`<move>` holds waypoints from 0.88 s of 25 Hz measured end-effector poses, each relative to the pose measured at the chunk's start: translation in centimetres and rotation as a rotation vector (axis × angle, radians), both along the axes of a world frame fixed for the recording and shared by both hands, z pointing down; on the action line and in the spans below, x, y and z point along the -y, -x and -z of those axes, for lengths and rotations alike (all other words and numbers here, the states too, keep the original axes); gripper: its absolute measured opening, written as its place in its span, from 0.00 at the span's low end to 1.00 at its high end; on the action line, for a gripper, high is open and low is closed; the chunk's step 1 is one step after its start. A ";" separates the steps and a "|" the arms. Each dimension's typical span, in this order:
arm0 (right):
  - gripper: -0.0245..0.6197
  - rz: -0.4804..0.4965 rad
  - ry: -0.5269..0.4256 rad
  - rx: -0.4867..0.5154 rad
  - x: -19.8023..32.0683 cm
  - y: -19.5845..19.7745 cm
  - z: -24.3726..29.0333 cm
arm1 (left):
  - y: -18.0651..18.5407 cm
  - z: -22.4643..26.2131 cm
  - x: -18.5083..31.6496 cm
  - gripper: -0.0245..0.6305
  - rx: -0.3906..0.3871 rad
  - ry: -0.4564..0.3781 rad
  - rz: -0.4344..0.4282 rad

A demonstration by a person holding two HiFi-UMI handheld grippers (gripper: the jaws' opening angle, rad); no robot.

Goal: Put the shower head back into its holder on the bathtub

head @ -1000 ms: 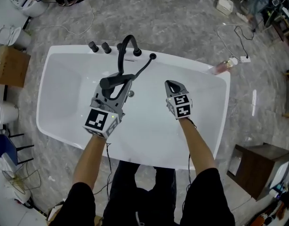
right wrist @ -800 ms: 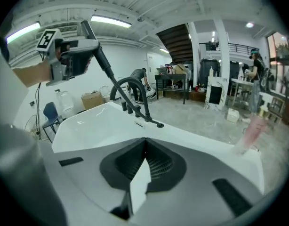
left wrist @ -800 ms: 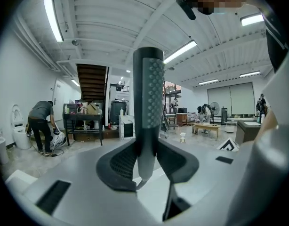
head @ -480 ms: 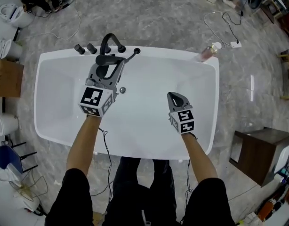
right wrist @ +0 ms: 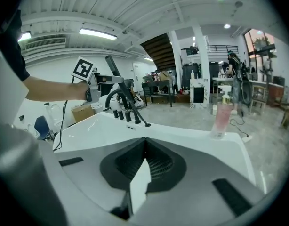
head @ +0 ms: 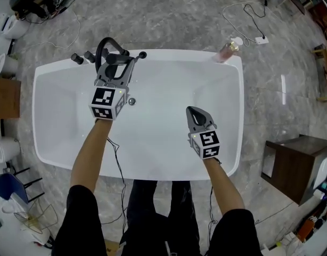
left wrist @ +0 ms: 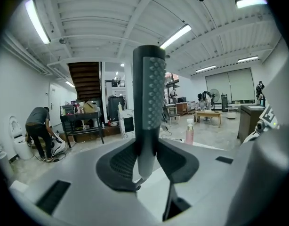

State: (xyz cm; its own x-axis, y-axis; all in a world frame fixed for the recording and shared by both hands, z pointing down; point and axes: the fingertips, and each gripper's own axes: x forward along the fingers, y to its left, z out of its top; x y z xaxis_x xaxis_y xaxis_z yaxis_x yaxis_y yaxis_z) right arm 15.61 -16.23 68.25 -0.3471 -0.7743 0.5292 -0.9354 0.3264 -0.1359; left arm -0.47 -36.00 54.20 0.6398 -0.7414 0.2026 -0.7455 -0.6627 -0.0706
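The black shower head (head: 119, 59) is a slim dark wand, gripped by my left gripper (head: 116, 66) just above the tub's far rim beside the arched black faucet (head: 104, 46). Its thin hose runs to a small round black fitting (head: 142, 54) on the rim. In the left gripper view the wand (left wrist: 150, 102) stands upright with the jaws pressed on its lower end. My right gripper (head: 194, 112) hovers over the white bathtub (head: 227, 116) near its front right, shut with nothing in it; its closed jaws (right wrist: 144, 145) face the faucet (right wrist: 115, 98) and the shower head (right wrist: 111, 65).
Two black knobs (head: 77, 59) sit on the rim left of the faucet. A pink bottle (head: 226, 50) stands at the tub's far right corner. A cardboard box (head: 5, 97) lies left and a brown cabinet (head: 291, 164) right. A person (left wrist: 40, 132) bends over in the background.
My left gripper has carried the shower head from over the tub's middle to the far rim beside the faucet. My right gripper has drawn back toward the tub's near side, still shut.
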 end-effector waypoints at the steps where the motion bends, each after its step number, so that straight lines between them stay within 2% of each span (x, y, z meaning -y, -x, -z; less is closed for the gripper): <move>1: 0.05 -0.007 0.002 0.011 -0.1 -0.3 -0.2 | -0.2 -0.4 0.3 0.27 -0.002 0.001 0.007; 4: 0.05 -0.029 0.016 0.032 -0.5 -1.1 -0.9 | -1.0 -1.9 1.4 0.26 -0.021 0.017 0.030; 15: 0.05 -0.029 0.051 0.039 -1.2 -0.3 -4.2 | -1.4 -9.3 5.0 0.27 0.016 0.106 0.094; 22: 0.05 -0.035 0.058 0.037 -1.0 -0.6 -5.0 | -1.9 -13.0 7.4 0.26 0.071 0.116 0.079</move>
State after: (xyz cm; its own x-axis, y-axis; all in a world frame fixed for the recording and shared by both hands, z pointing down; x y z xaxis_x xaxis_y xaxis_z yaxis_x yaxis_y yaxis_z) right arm 16.21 -15.23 73.22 -0.3405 -0.7546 0.5610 -0.9401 0.2839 -0.1888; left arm 1.47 -43.41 67.22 0.5614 -0.7579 0.3323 -0.7917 -0.6088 -0.0509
